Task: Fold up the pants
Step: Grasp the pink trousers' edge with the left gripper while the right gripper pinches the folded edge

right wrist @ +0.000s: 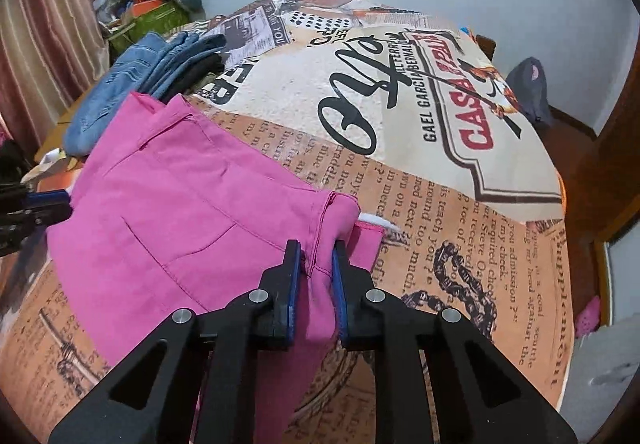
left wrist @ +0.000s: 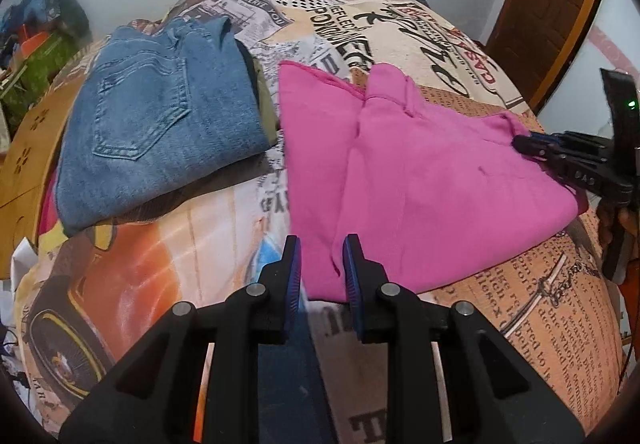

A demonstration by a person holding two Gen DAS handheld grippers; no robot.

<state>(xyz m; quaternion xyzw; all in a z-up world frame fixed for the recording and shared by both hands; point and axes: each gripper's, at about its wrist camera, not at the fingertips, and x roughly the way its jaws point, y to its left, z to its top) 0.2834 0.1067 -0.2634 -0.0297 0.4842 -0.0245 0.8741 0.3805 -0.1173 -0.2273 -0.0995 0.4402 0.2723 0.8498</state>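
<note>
The pink pants (left wrist: pixel 424 179) lie folded on the printed bedspread (left wrist: pixel 400 27); they also show in the right wrist view (right wrist: pixel 176 211). My left gripper (left wrist: pixel 321 268) is at their near left edge, jaws partly open with the pink hem between them, not clamped. My right gripper (right wrist: pixel 316 276) is shut on a bunched corner of the pink pants at their right end. It shows from the side in the left wrist view (left wrist: pixel 524 143). The left gripper shows at the left edge of the right wrist view (right wrist: pixel 60 205).
Folded blue jeans (left wrist: pixel 160 123) lie on a stack left of the pink pants, also in the right wrist view (right wrist: pixel 132 83). A green box (left wrist: pixel 36 71) with clutter sits at far left. A wooden door (left wrist: pixel 548 3) stands right. A dark cap (right wrist: pixel 528 87) lies at the bed's far right.
</note>
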